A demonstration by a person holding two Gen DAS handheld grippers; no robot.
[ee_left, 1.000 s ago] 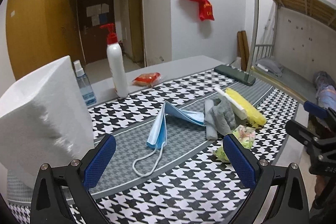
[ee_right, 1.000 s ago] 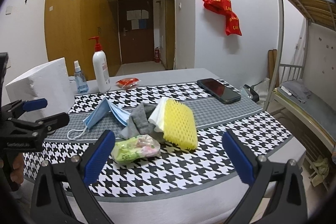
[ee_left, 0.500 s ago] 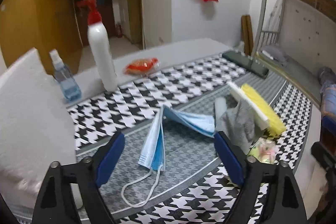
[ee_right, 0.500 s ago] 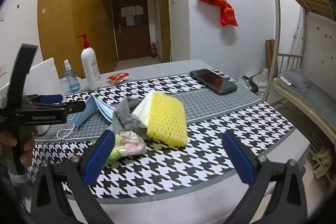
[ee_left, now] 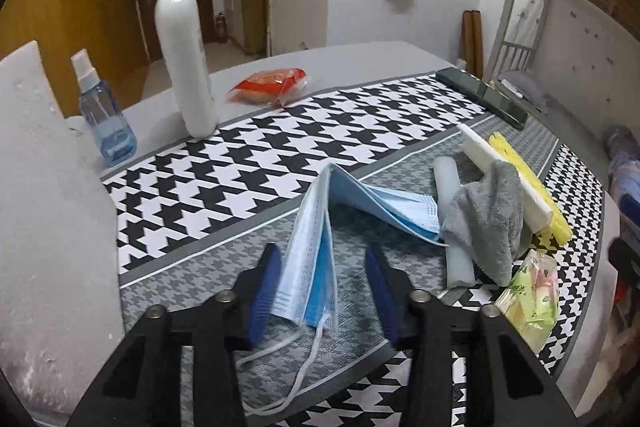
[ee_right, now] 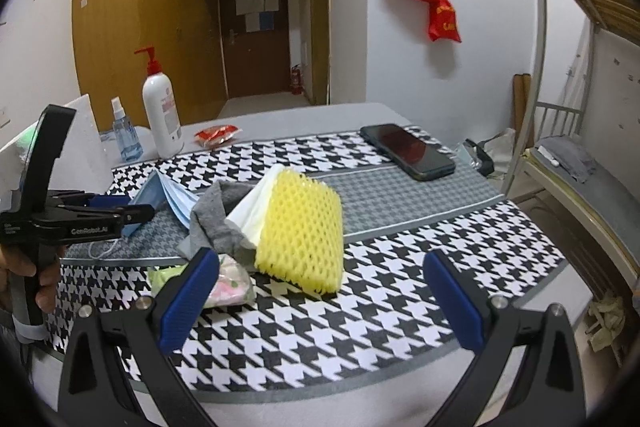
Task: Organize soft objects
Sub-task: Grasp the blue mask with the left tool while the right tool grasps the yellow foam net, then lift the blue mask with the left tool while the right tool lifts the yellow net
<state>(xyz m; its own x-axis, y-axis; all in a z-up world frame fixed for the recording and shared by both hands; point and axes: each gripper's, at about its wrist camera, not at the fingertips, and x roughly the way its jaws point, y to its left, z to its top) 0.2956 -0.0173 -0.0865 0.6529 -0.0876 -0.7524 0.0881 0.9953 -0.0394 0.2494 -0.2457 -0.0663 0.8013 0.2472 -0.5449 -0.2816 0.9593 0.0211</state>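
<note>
Covering most of the table (ee_left: 360,59) is a black-and-white houndstooth cloth (ee_right: 320,331), the landmark for everything else. At the cloth's left edge stands a big white foam block (ee_left: 52,227). Just beyond its far edge stand a white pump bottle (ee_left: 182,55) and a small blue spray bottle (ee_left: 106,123), with a red snack packet (ee_left: 272,87) beside them. On the cloth's far right end lies a dark phone (ee_right: 408,151). Mid-cloth sits the soft pile — a yellow foam net sleeve (ee_right: 302,227) leaning on white foam sheets (ee_right: 256,211), a grey cloth (ee_left: 486,215), a pack of tissues (ee_left: 528,291) nearest the front edge. Left of the pile lies a blue face mask (ee_left: 316,251), tented; the left gripper (ee_left: 320,287) straddles its near end, fingers (ee_left: 264,291) half closed and apparently not yet pinching. Above the cloth's front edge hangs the right gripper (ee_right: 320,299), fingers spread wide, holding nothing.
</note>
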